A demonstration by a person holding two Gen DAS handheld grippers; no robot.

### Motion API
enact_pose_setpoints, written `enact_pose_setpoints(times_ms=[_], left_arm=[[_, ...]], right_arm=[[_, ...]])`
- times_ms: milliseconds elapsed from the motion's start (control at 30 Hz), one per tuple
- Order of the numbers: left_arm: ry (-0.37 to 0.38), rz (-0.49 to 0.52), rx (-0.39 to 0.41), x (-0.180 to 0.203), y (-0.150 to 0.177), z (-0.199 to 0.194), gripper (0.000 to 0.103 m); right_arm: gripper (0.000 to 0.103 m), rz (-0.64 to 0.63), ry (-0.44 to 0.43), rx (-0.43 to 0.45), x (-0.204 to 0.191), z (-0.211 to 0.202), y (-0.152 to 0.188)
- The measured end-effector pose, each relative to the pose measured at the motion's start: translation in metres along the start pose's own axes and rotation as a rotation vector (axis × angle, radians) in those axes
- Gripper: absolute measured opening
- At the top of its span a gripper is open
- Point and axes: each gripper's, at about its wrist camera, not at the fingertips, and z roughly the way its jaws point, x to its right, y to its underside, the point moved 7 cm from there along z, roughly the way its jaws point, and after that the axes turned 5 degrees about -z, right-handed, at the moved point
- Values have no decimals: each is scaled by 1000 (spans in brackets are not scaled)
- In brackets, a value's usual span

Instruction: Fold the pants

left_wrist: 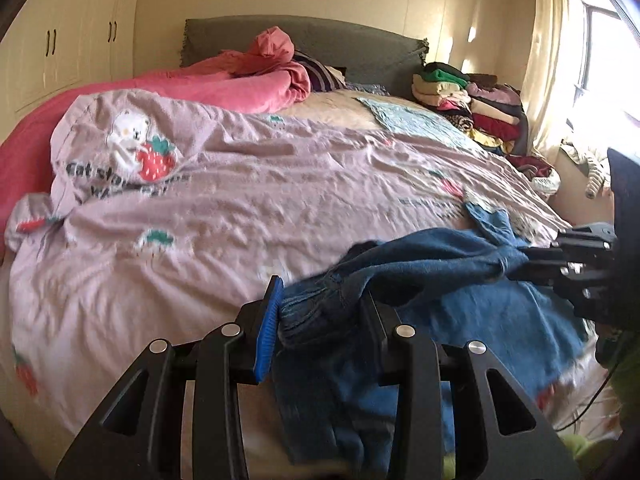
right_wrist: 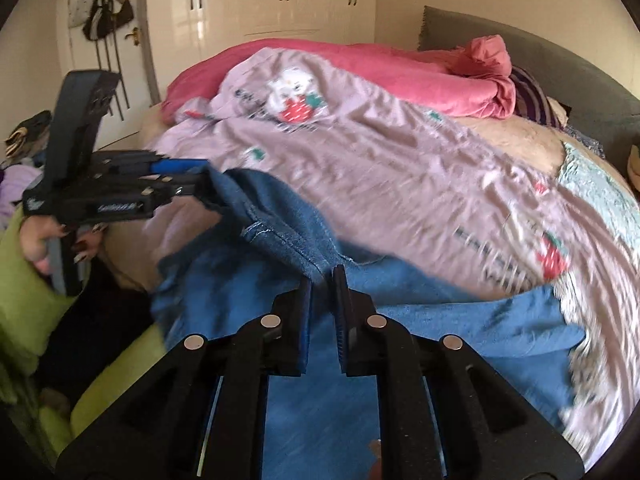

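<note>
We have the blue denim pants lifted off the near edge of the bed, at about five o'clock in the left wrist view, with most of the cloth hanging below the two grips and the lower part draped over the lilac strawberry-print duvet cover. Our left gripper is closed around a thick bunch of denim; the blue ribbed pad shows on one finger and the fabric fills the gap between the two. Our right gripper stands narrow, its fingers nearly together with a thin seam edge of the pants pinched between them. From the right wrist view the left gripper sits at nine o'clock, and the denim runs taut-ish from it to the right one.

To do this step well, we judge that we should pull the two grips apart along that top edge until it is straight, then let the legs hang free so they line up before laying them on the duvet cover towards twelve o'clock. The left grip holds a wad, not an edge, so the fold may come out lopsided; keeping both grippers level should help. The blur suggests quick motion, so slower travel would keep the cloth from swinging.
</note>
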Motion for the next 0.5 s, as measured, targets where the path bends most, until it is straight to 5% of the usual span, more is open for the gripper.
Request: enact_pose_setpoints(times_ms=[500], left_arm=[[-56,58,-125,3,62,-18,36]], right_arm=[[6,16,-95,-80,-62,-8,63]])
